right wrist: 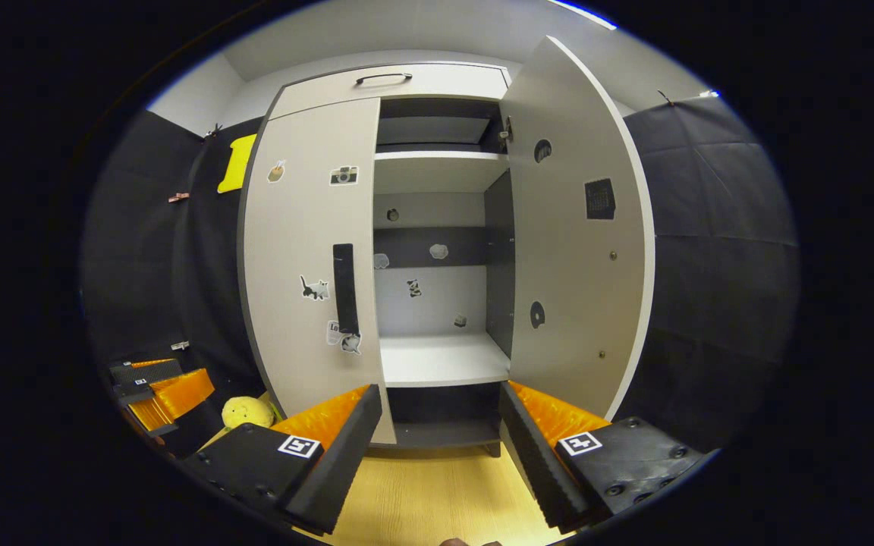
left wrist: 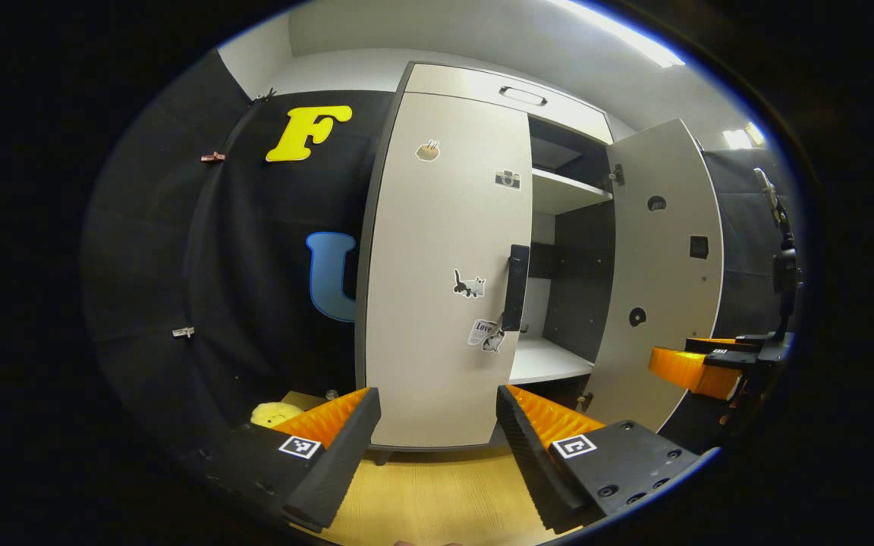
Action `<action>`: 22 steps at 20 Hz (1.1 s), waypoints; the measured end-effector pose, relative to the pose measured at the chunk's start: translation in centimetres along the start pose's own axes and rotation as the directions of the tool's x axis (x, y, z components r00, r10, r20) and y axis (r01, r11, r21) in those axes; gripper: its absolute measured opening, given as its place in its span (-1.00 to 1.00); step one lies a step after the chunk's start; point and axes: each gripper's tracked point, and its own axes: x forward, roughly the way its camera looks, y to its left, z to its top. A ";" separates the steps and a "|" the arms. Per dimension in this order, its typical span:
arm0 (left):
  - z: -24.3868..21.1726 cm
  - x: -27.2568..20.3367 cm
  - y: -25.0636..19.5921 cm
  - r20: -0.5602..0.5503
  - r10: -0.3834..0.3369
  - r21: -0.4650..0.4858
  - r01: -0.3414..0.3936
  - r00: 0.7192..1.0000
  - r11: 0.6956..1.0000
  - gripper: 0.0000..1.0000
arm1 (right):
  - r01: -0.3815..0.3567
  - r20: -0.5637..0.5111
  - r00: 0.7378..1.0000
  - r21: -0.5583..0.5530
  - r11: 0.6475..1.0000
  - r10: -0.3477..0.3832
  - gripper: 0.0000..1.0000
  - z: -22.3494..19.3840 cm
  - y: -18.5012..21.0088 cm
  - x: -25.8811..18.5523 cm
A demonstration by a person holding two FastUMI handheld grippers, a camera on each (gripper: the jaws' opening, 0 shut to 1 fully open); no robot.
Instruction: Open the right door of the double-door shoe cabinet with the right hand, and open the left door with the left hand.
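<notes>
The pale shoe cabinet stands ahead on a wooden floor. Its right door (right wrist: 577,243) is swung wide open, showing white shelves (right wrist: 441,356) inside. Its left door (left wrist: 444,265) is closed, with stickers on it and a dark vertical handle (left wrist: 515,287) at its right edge; the same handle (right wrist: 344,288) shows in the right gripper view. My left gripper (left wrist: 437,413) is open, a short way in front of the left door, below the handle. My right gripper (right wrist: 441,413) is open, facing the open compartment, holding nothing. The right gripper (left wrist: 699,368) also shows far right in the left gripper view.
A top drawer with a handle (right wrist: 382,76) sits above the doors. A yellow plush toy (right wrist: 247,412) lies on the floor left of the cabinet. Black cloth walls stand on both sides. The left gripper (right wrist: 160,387) shows low left in the right gripper view.
</notes>
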 end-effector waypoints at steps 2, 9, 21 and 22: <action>0.7 1.3 -0.7 0.001 -0.002 -0.010 0.002 1.000 1.000 0.90 | -0.001 0.014 1.000 0.014 1.000 0.000 0.96 0.4 -0.7 0.6; 5.1 7.7 -4.3 0.033 -0.002 0.031 0.001 0.999 1.000 0.92 | -0.054 0.024 0.998 0.032 0.998 0.053 0.96 -0.6 -2.7 1.6; 7.9 20.0 -9.3 0.010 0.015 0.102 -0.016 1.000 0.995 0.87 | -0.149 -0.059 0.987 0.044 0.988 0.151 0.98 -3.8 -4.3 0.5; 7.9 20.6 -9.5 0.014 0.022 0.107 -0.024 1.000 0.994 0.83 | -0.153 -0.061 0.986 0.039 0.987 0.155 0.98 -3.9 -4.5 0.4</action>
